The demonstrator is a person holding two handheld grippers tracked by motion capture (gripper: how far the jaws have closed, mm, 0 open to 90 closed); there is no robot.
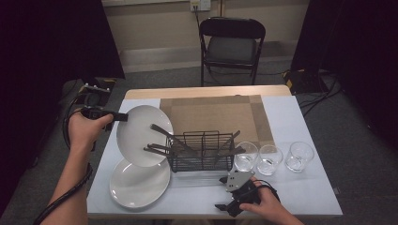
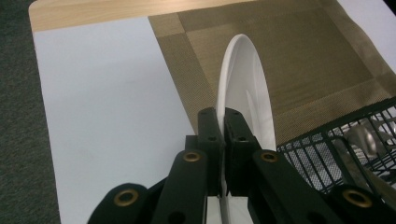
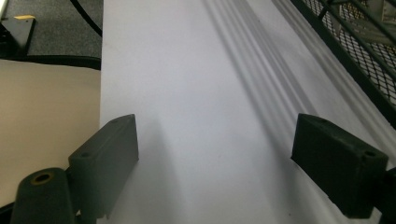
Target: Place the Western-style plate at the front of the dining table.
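Observation:
My left gripper (image 1: 123, 116) is shut on the rim of a white plate (image 1: 142, 134), held tilted above the table's left side. In the left gripper view the plate (image 2: 243, 88) stands edge-on between the two black jaws of the left gripper (image 2: 220, 122). A second white plate (image 1: 139, 183) lies flat on the table below it. A black wire rack (image 1: 202, 151) with cutlery stands in the middle. My right gripper (image 1: 224, 206) rests near the front edge, and in its own view the right gripper (image 3: 215, 144) is open over the white cloth with nothing between the jaws.
Three clear glasses (image 1: 273, 158) stand in a row right of the rack. A brown placemat (image 1: 216, 115) lies behind the rack. A black folding chair (image 1: 231, 47) stands beyond the table. Cables run on the floor at right (image 1: 314, 93).

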